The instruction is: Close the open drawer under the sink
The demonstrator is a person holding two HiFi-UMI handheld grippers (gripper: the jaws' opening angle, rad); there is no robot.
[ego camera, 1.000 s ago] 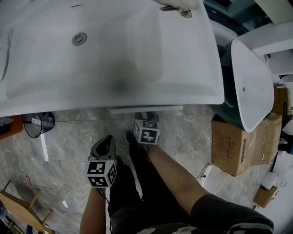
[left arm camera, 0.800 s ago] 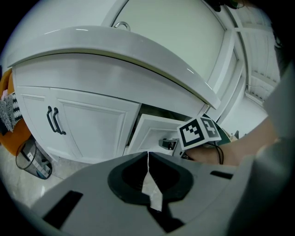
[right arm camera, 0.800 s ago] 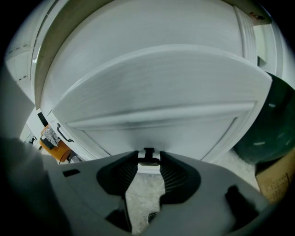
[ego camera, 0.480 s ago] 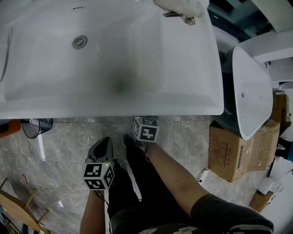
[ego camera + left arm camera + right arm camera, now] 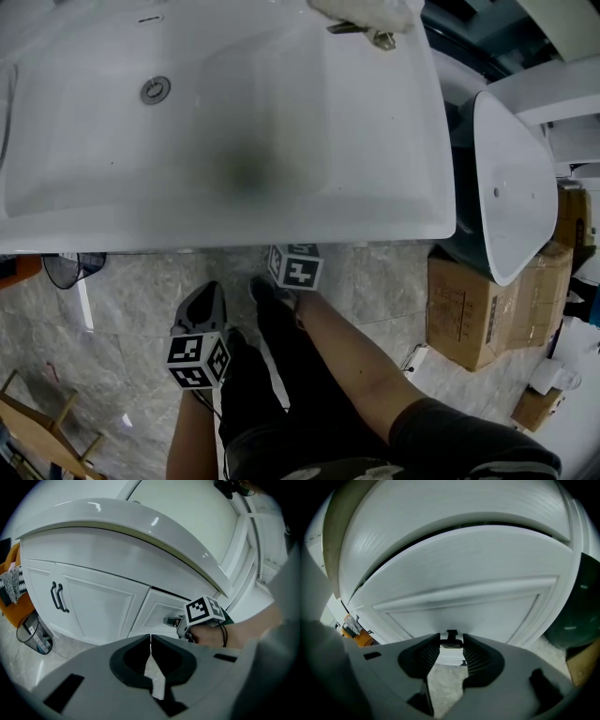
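Note:
The white sink top fills the head view and hides the drawer below it. My right gripper reaches under the sink's front edge. In the right gripper view its jaws are shut on the dark drawer handle, right against the white panelled drawer front. The left gripper view shows that drawer front nearly flush with the cabinet, a thin dark gap along its top. My left gripper hangs back over the floor, jaws shut and holding nothing.
Cabinet doors with black handles stand left of the drawer. A wire bin sits on the floor at the left. Cardboard boxes and a white basin stand at the right. The person's legs are below.
The drawer front that stuck out past the sink's edge has slid in under it. My right gripper moved forward with it; the left gripper barely shifted.

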